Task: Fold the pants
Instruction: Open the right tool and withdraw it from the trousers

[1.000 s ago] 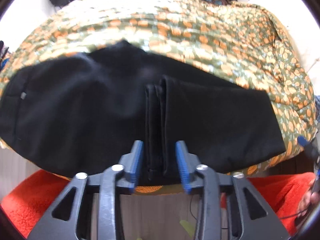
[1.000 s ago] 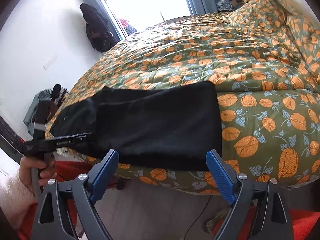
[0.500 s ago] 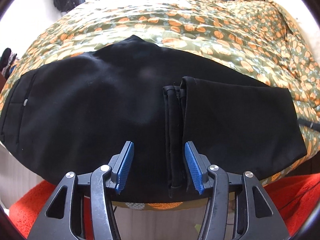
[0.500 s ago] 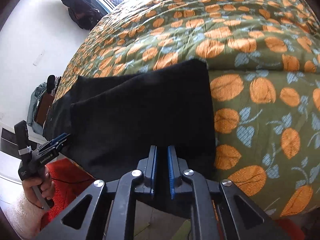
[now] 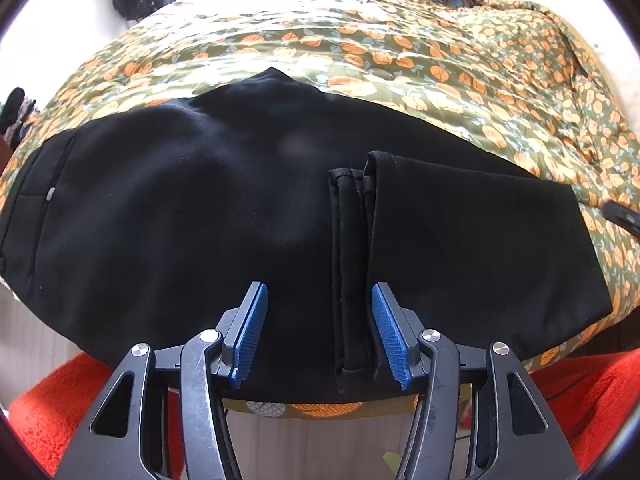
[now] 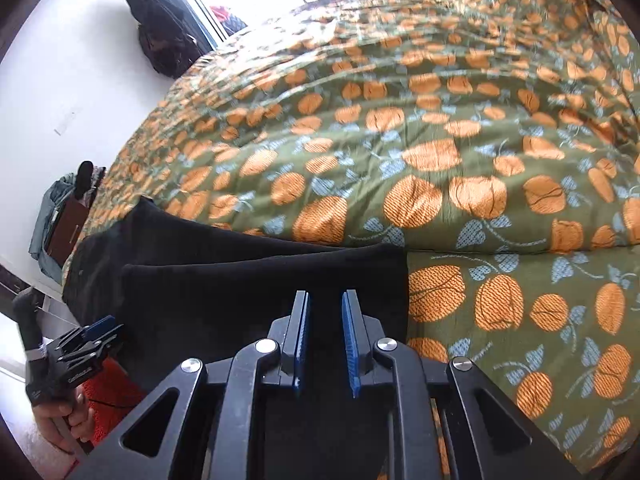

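Black pants [image 5: 200, 216] lie flat near the front edge of a bed, with the leg ends folded back over the middle; their hems [image 5: 352, 264] form a ridge. My left gripper [image 5: 320, 336] is open over the front edge, its blue pads either side of the hems. In the right wrist view the pants [image 6: 224, 292] end at a folded edge on the right. My right gripper [image 6: 325, 340] is shut on the pants' folded end near its front edge, with black cloth between the narrow-set pads. The left gripper also shows at the lower left in the right wrist view [image 6: 86, 344].
The bed has a green quilt with orange pumpkins [image 6: 440, 152] [image 5: 400, 52]. An orange-red rug [image 5: 48, 408] lies on the floor below the bed edge. Dark clothes hang on the white wall [image 6: 164, 36]. A cabinet with clothes stands at the left [image 6: 64, 224].
My left gripper let go of the hems and opened wider. My right gripper moved in from open, closed on the folded end, and now holds it lower and closer.
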Available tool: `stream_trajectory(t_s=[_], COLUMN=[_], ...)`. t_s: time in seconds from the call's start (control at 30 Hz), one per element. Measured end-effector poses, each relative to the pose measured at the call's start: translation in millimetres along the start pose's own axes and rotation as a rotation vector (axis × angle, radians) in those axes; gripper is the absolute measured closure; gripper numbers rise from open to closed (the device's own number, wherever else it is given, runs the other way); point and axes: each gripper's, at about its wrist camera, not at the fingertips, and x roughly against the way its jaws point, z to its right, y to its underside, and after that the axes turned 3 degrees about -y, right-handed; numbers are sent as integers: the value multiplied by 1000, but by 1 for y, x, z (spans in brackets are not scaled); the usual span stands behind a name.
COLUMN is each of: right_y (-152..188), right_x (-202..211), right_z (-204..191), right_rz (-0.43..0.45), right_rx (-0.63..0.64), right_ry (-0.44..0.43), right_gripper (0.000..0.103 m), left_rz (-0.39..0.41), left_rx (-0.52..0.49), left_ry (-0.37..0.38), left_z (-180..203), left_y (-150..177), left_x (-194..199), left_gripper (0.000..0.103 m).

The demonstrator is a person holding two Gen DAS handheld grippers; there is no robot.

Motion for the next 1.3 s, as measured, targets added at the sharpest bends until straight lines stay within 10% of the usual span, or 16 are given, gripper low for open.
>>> stream_trajectory(t_s=[0.27,0.37,0.47,0.8,1.1,1.3], right_y=[93,92,87,90,30,-42], right_x=[-4,6,26,30,47,17], right_z=[-15,-17,-26,-26,29,122], right_rz=[-118,-61,36,97,207,110], right_rx=[7,-1,41,63,73,126], right_ry=[54,60,69,109,275,407], right_gripper=[75,72,45,43,26,19], left_rz=[3,-1,2,15,-8,-27], left_rx=[3,27,48,210,163,125], left_ry=[-17,-29,-6,-18,-74,-142], left_z=[1,-6,-18,-77,-70,-52], left_y=[1,6,15,31,33,28], left_x=[0,9,19,31,27,31], left_gripper=[40,26,25,25,24,24])
